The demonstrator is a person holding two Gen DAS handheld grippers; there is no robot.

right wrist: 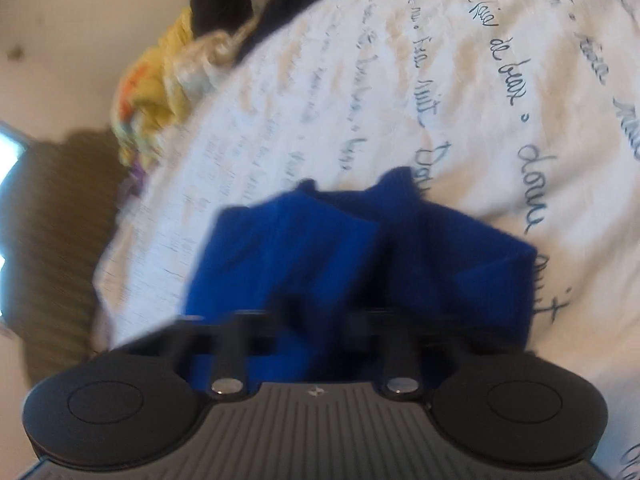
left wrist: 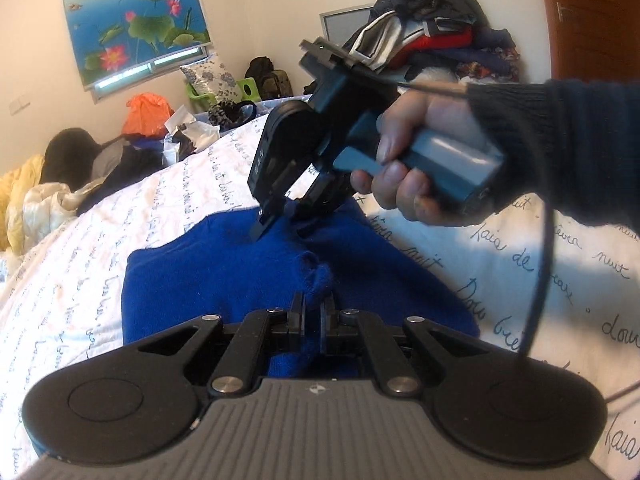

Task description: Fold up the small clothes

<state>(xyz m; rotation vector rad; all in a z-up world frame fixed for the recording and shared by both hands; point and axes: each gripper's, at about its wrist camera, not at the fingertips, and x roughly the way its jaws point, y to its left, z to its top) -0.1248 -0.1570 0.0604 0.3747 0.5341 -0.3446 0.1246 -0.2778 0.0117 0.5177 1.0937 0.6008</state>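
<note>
Blue garment (left wrist: 224, 280): lies partly folded on the bed (left wrist: 100, 248), on its white script-printed cover.
Left gripper (left wrist: 314, 304): fingers nearly together, pinching a raised bunch of the blue fabric.
Right gripper (left wrist: 276, 220): held in a hand (left wrist: 416, 168), tips down on the garment's far part; blurred in its own view, grip on cloth unclear.

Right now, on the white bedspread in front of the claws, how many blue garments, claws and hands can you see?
Blue garment: 1
Claws: 2, left claw and right claw, both pinching the garment
Hand: 1, holding the right claw
Total: 4, on the bedspread
</note>
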